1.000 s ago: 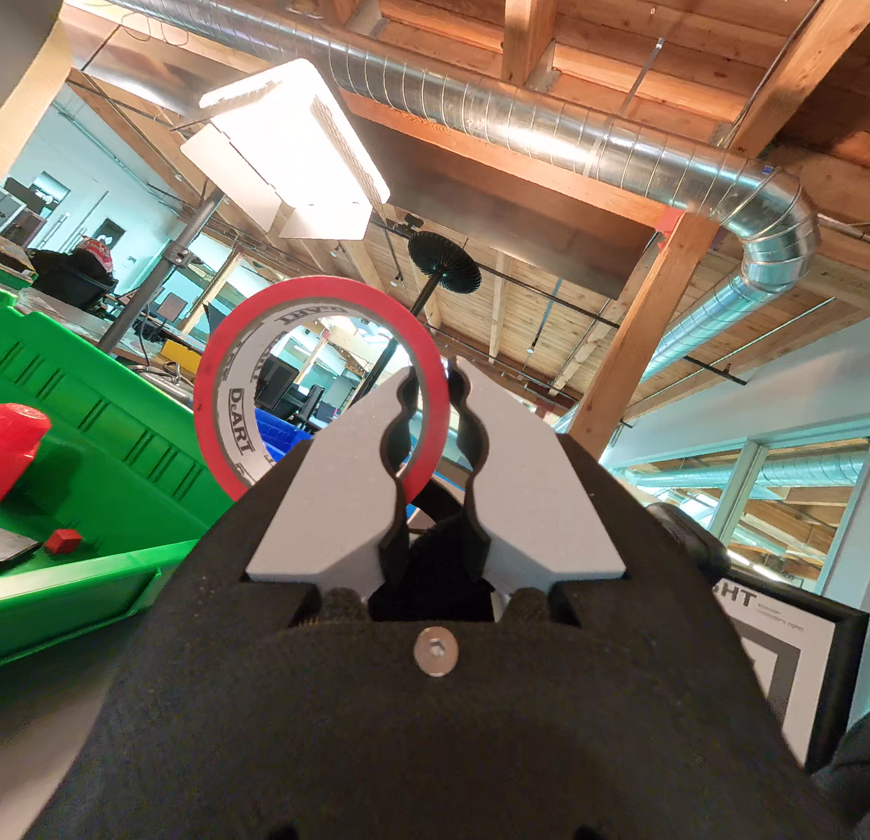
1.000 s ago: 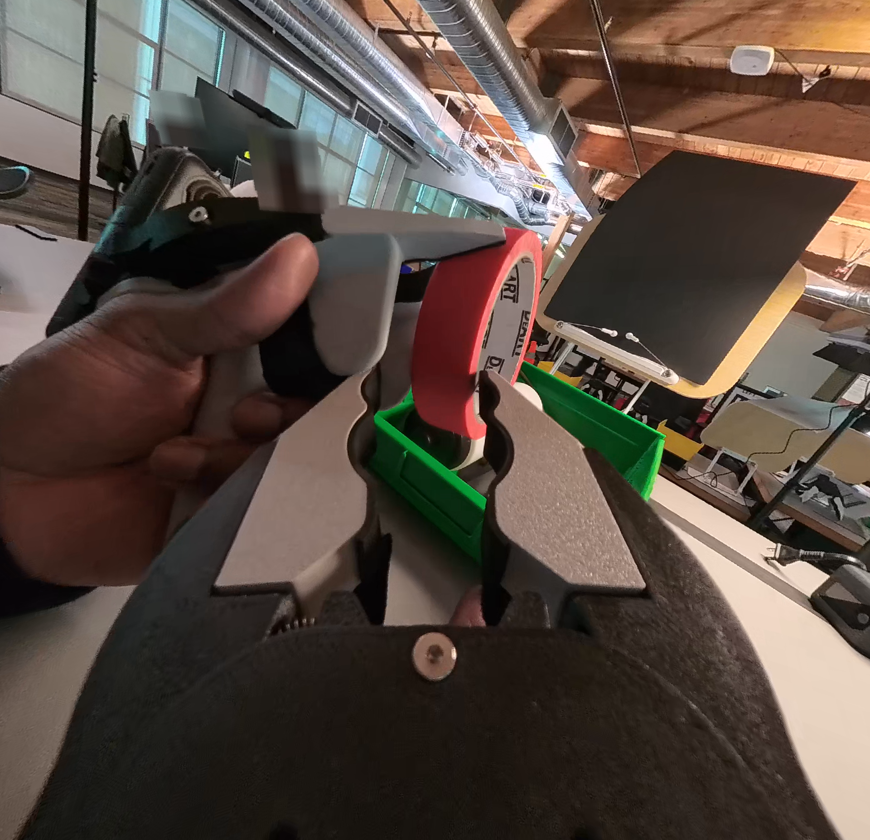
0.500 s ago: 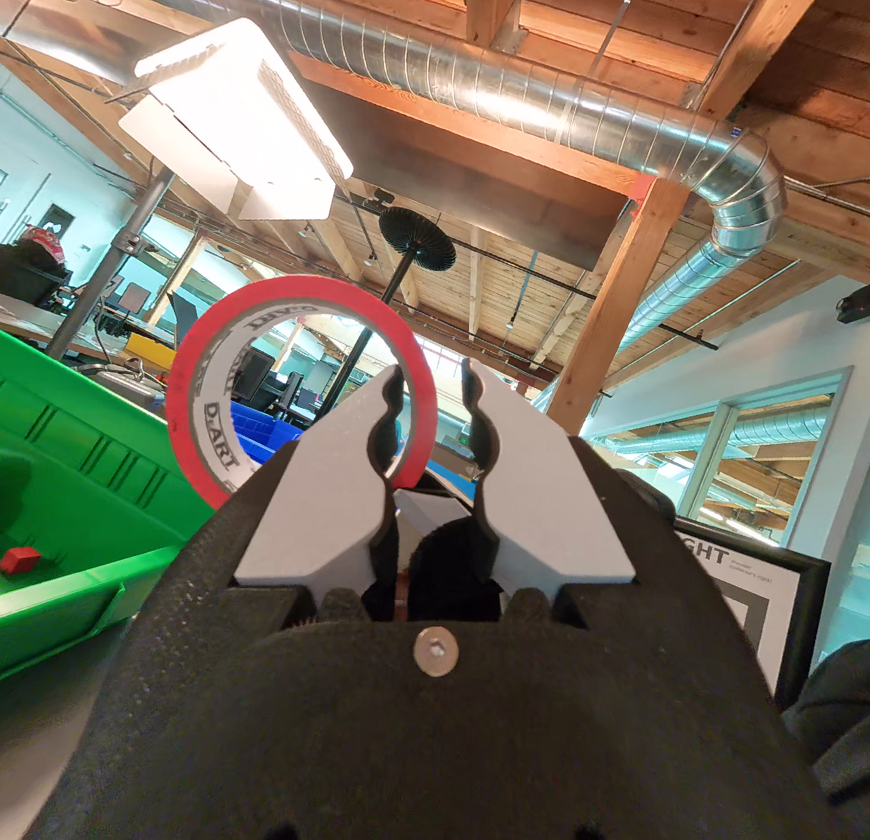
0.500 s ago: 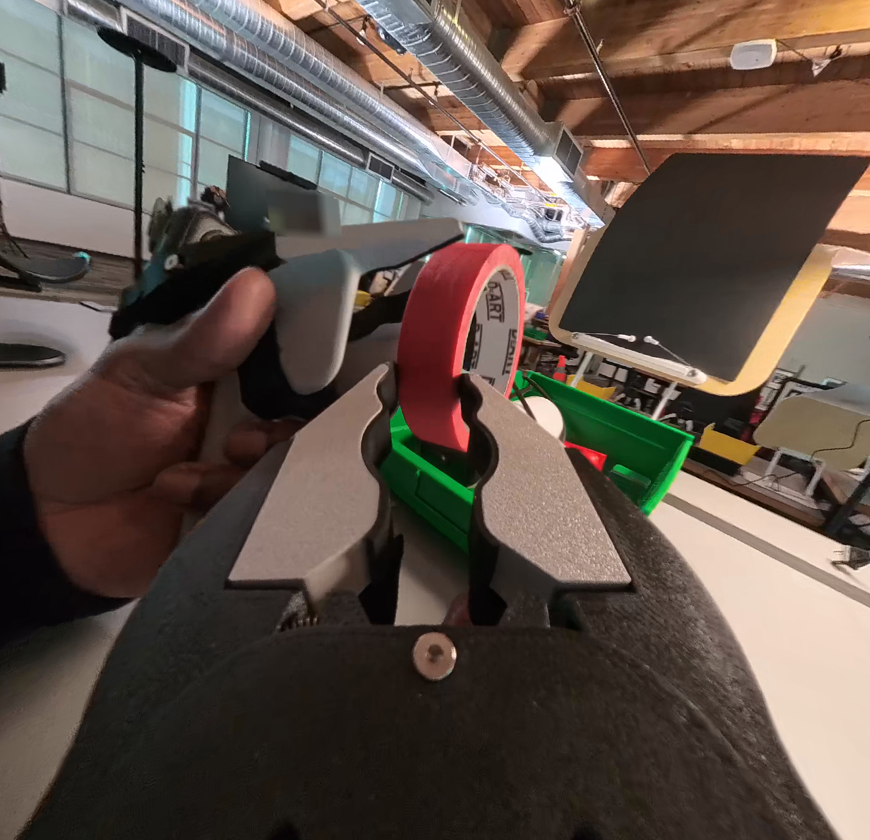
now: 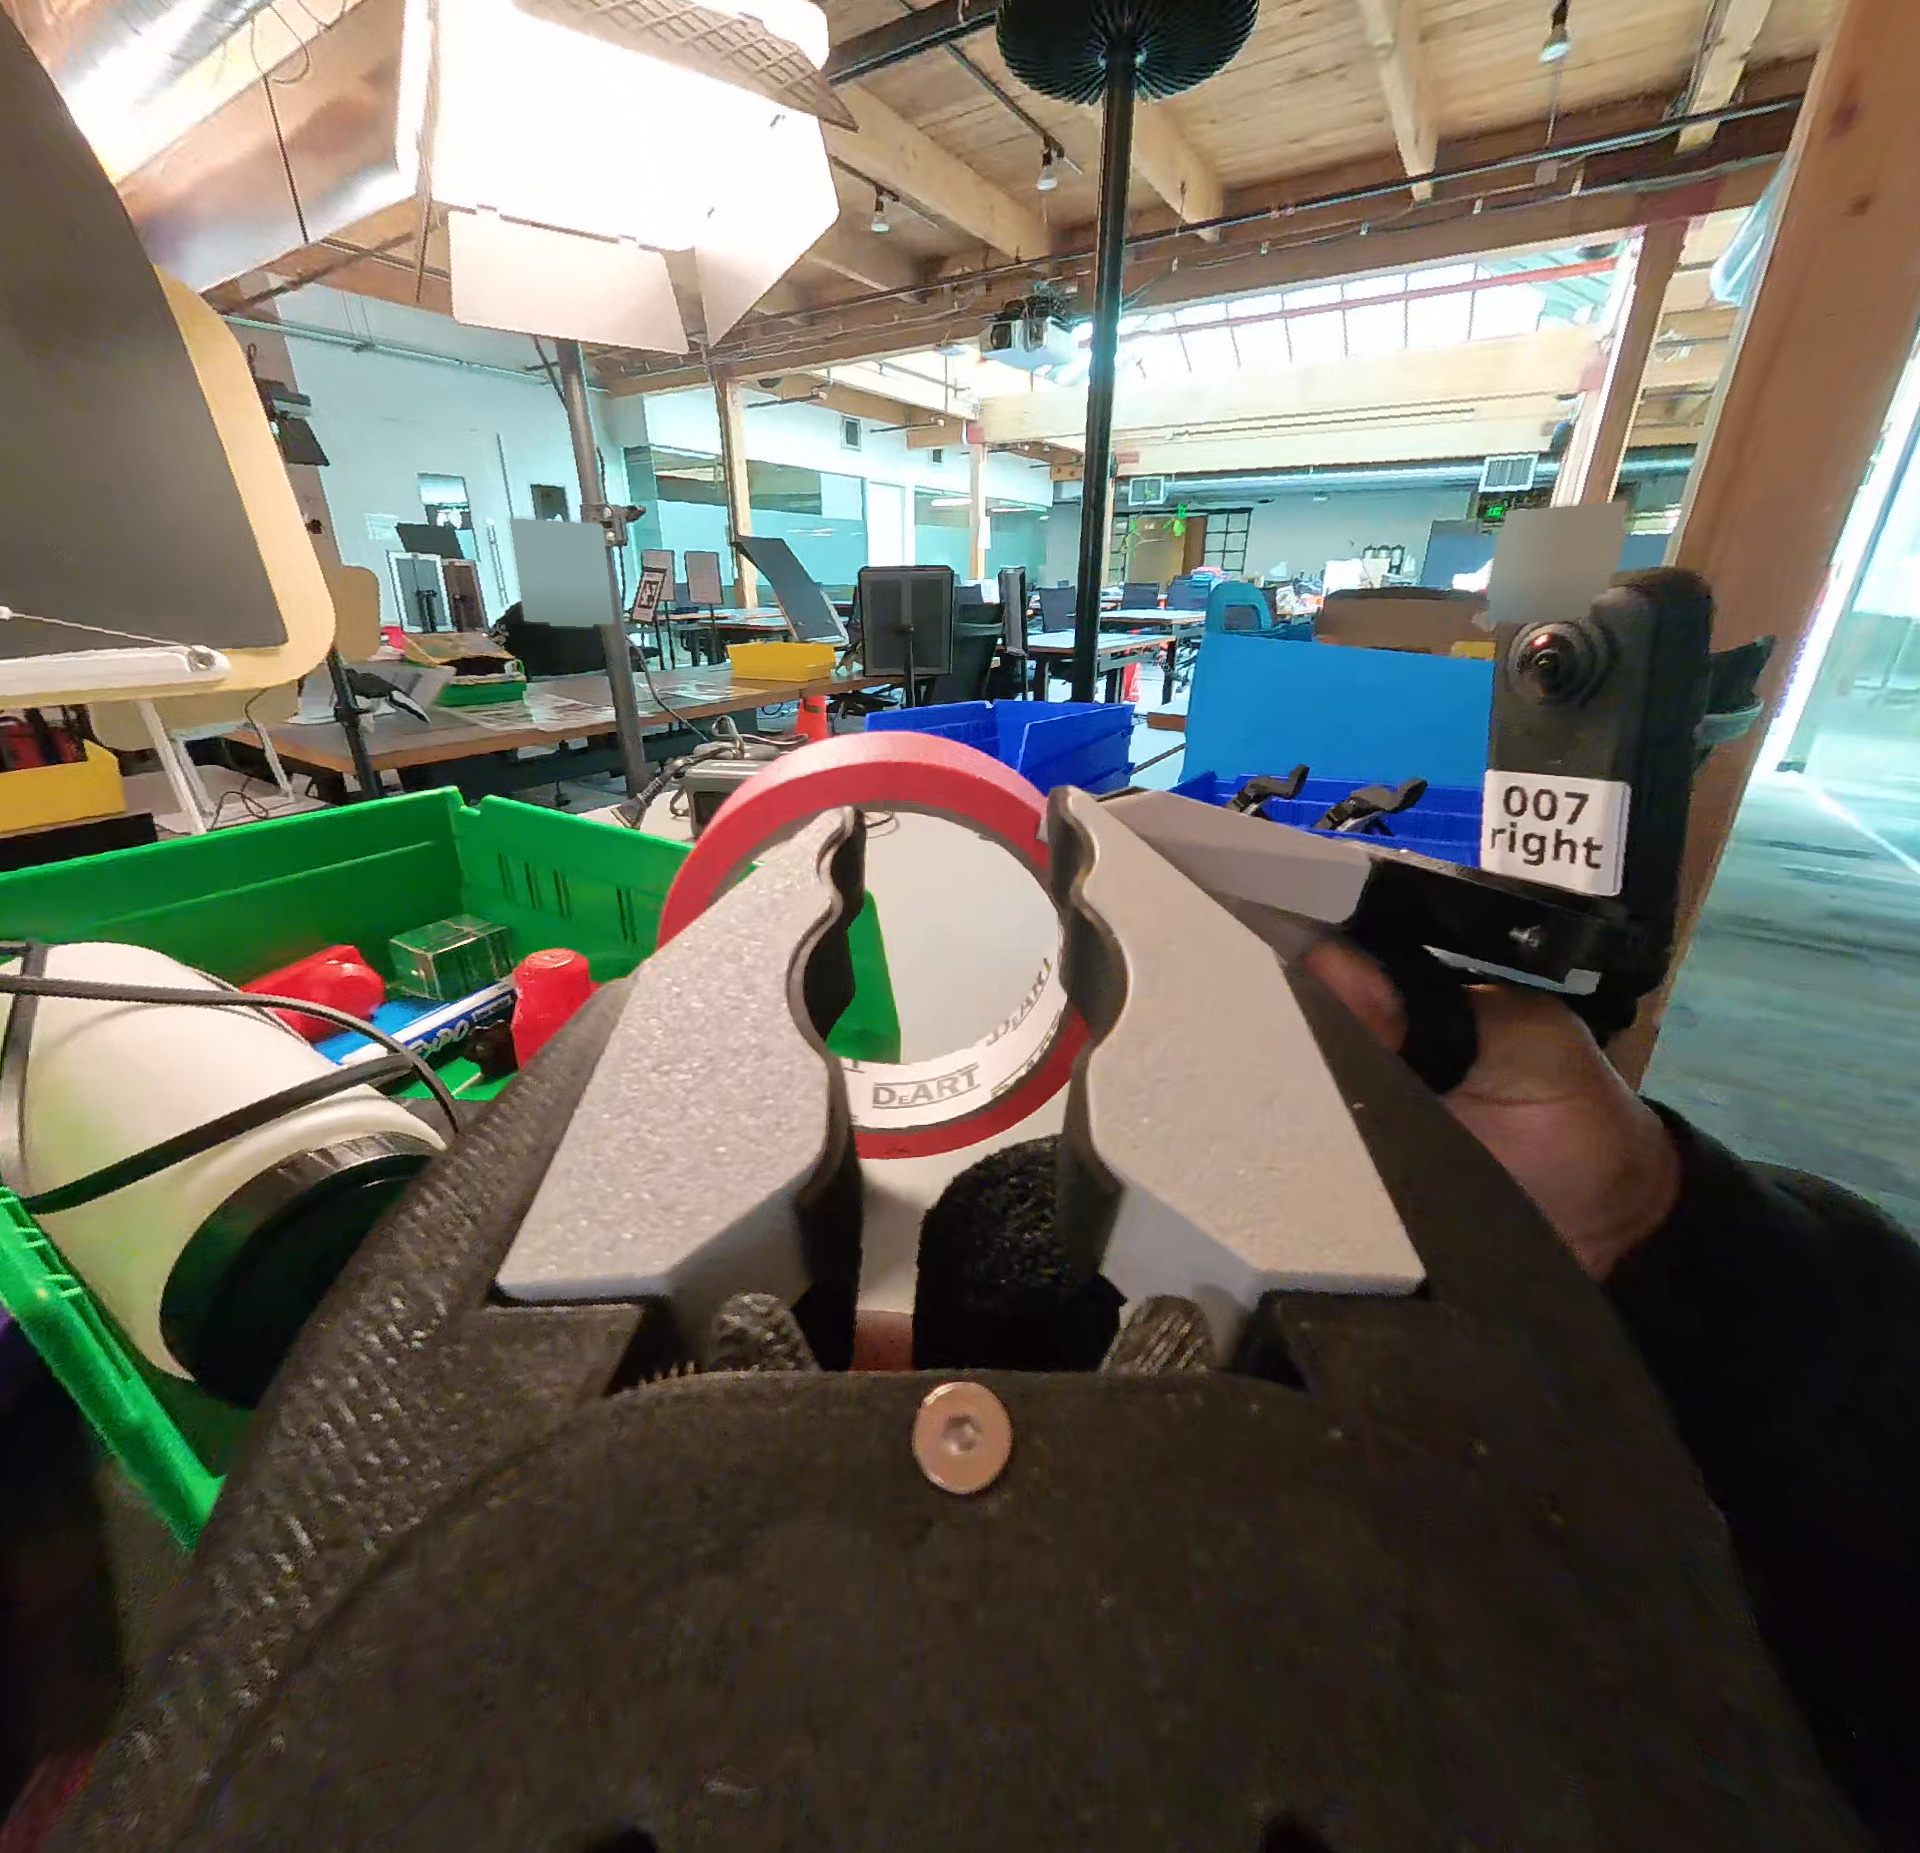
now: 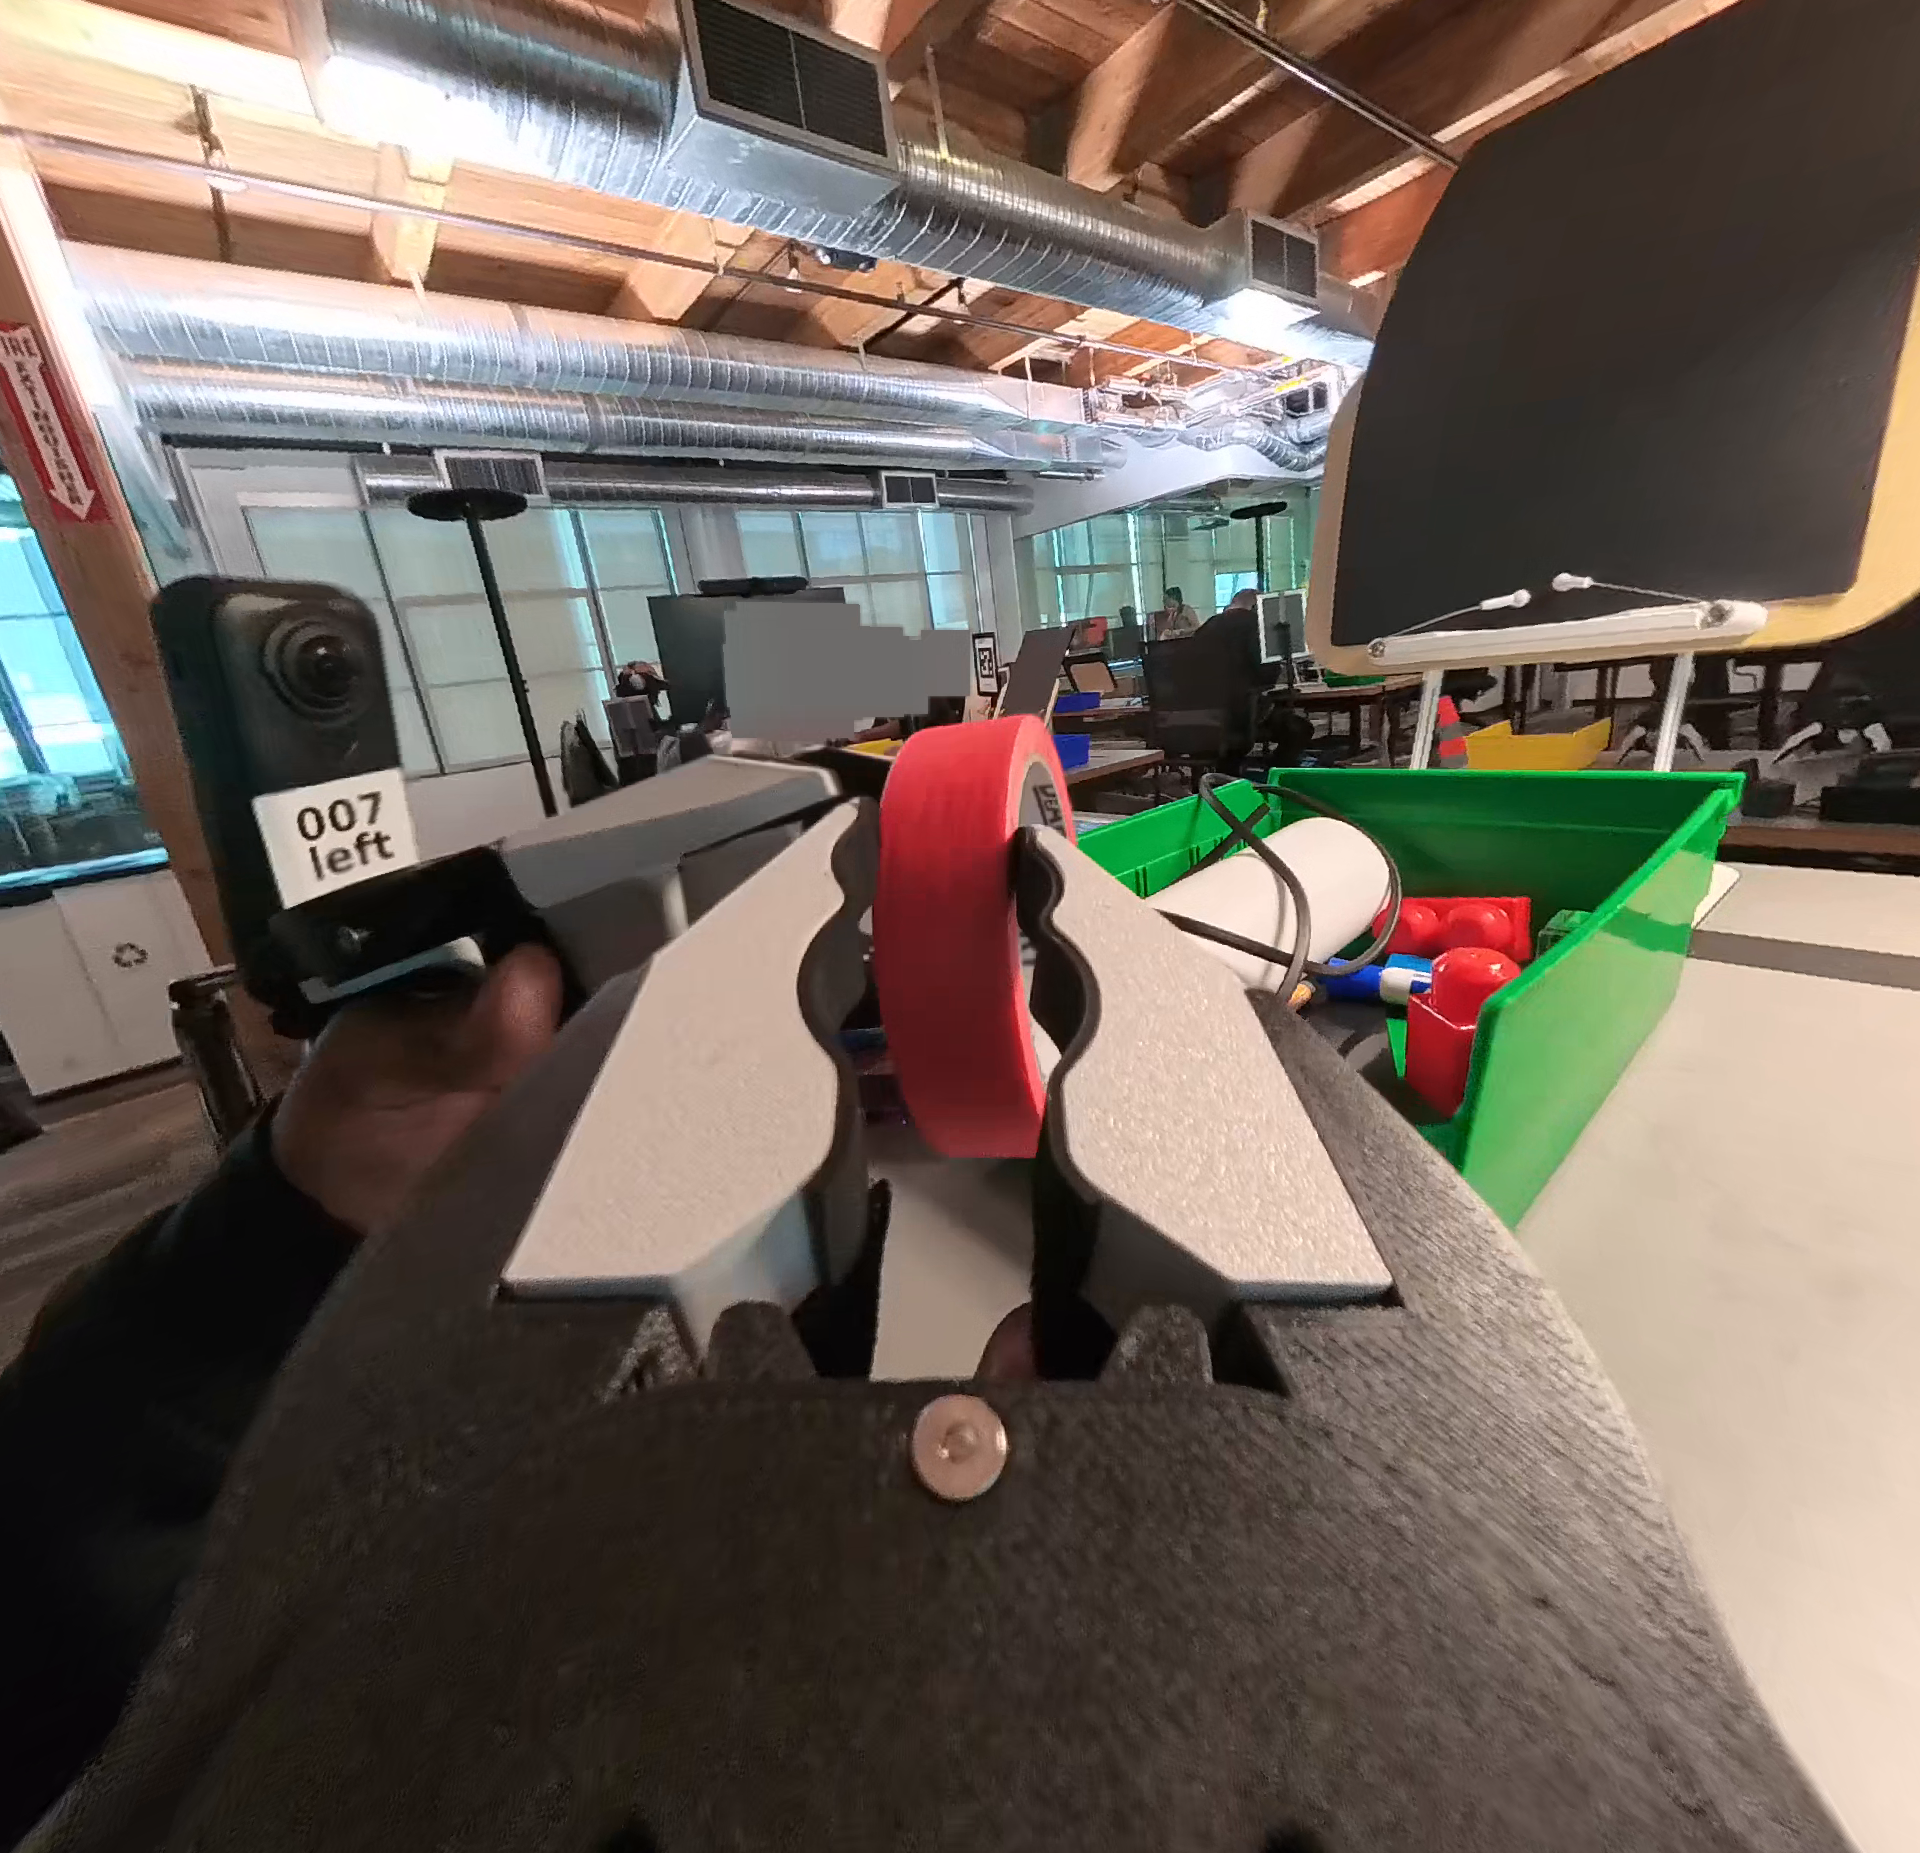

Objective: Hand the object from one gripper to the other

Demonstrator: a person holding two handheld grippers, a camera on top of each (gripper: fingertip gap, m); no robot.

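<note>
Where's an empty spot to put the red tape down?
The grey tabletop right of the green bin is bare. The bin itself is crowded: a white roll and red blocks. The red tape sits clamped in the right tool.

Overhead run timber beams (image 6: 582, 193) and ribbed silver ducts (image 6: 582, 369); a bright panel lamp (image 5: 613, 130) glares above on its stand; a tall black pole lamp (image 5: 1117, 27) rises nearby; glass windows (image 6: 623, 608) line the far wall; desks (image 5: 582, 712) and blue bins (image 5: 1330, 733) fill the open hall behind the pale worktop (image 6: 1766, 1232).
</note>
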